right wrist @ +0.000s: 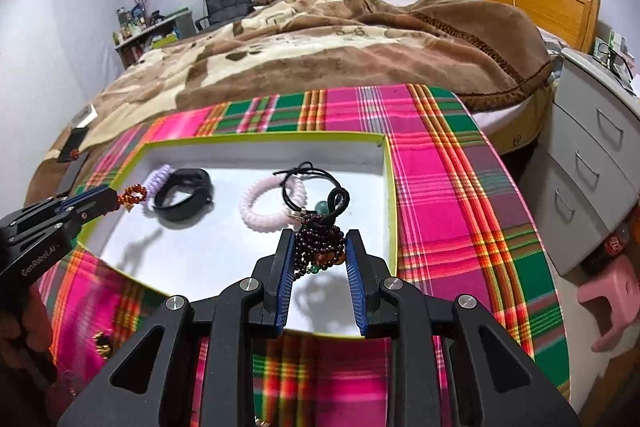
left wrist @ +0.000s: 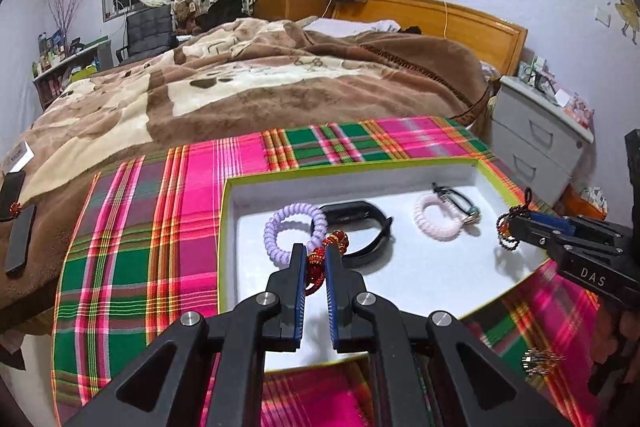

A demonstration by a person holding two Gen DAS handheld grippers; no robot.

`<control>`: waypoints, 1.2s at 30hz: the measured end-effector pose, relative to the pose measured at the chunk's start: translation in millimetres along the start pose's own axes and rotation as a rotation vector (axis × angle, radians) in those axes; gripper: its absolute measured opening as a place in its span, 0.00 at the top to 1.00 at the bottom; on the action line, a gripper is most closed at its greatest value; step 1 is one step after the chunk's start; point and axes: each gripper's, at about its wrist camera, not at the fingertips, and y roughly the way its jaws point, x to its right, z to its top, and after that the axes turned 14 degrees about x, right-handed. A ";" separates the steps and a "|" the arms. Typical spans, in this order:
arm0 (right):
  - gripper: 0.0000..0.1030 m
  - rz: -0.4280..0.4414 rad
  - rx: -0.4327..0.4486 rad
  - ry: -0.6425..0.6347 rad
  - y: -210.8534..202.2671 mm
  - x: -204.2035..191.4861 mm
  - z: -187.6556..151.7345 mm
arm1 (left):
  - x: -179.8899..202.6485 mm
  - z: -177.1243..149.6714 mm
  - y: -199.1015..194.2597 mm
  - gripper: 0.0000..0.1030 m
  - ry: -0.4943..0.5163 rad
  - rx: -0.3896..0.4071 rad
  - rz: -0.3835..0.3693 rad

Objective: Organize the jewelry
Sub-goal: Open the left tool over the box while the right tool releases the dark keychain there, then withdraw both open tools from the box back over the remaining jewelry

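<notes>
Carrying a red bead string (left wrist: 320, 259) pinched between narrow jaws, the left gripper (left wrist: 316, 267) is hanging over the near left part of the white box (left wrist: 424, 169), while the right gripper (right wrist: 320, 253) is clamping a bunch of dark purple beads (right wrist: 320, 243) with its jaws about half apart, over the near right part of the same box. Both loads are dangling above the box floor, casting shadows on it, so neither is resting there yet. Already lying in the box are a lilac coil tie (left wrist: 294, 227) and a black band (left wrist: 360, 233), touching each other at the left, and a pink coil tie (left wrist: 438, 223) with a black cord loop (left wrist: 456, 203) across it at the right. The box is sitting on a plaid cloth (left wrist: 160, 227) spread over the near end of the bed (left wrist: 280, 83). The step in hand seems to be delivery of two pieces at once. The next move is probably calling for each gripper to sink toward bare floor near the front wall, clear of the pieces lying there, and then to spread its jaws so the strings are dropping free rather than snagging on the pads.
</notes>
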 end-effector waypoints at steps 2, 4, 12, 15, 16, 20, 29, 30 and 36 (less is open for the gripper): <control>0.75 -0.007 -0.014 -0.007 6.0 1.0 -1.0 | -2.4 -3.2 7.6 0.91 -0.001 -0.017 0.007; 0.75 -0.015 -0.025 -0.013 11.0 1.5 -2.4 | -3.8 -5.1 12.8 0.91 -0.001 -0.029 0.014; 0.75 -0.029 -0.048 -0.033 23.5 -0.1 -2.7 | -8.1 -7.1 23.5 0.91 0.006 -0.052 0.047; 0.74 -0.026 -0.055 -0.042 25.7 -0.6 -2.3 | -8.2 -8.4 29.2 0.91 0.013 -0.068 0.059; 0.74 -0.024 -0.056 -0.044 25.8 -1.0 -2.5 | -8.0 -8.9 31.5 0.91 0.014 -0.073 0.060; 0.73 -0.024 -0.056 -0.046 26.5 -1.5 -2.4 | -7.4 -8.8 32.7 0.91 0.024 -0.069 0.062; 0.66 -0.008 -0.022 -0.043 17.0 -3.5 0.5 | -12.4 -5.9 24.7 0.91 -0.002 -0.046 0.026; 0.62 -0.004 -0.014 -0.040 14.3 -3.8 1.1 | -11.9 -5.0 21.5 0.91 0.000 -0.037 0.023; 0.61 0.008 0.021 -0.035 -3.0 -6.8 5.0 | -5.6 -1.6 -0.2 0.91 0.013 0.001 0.024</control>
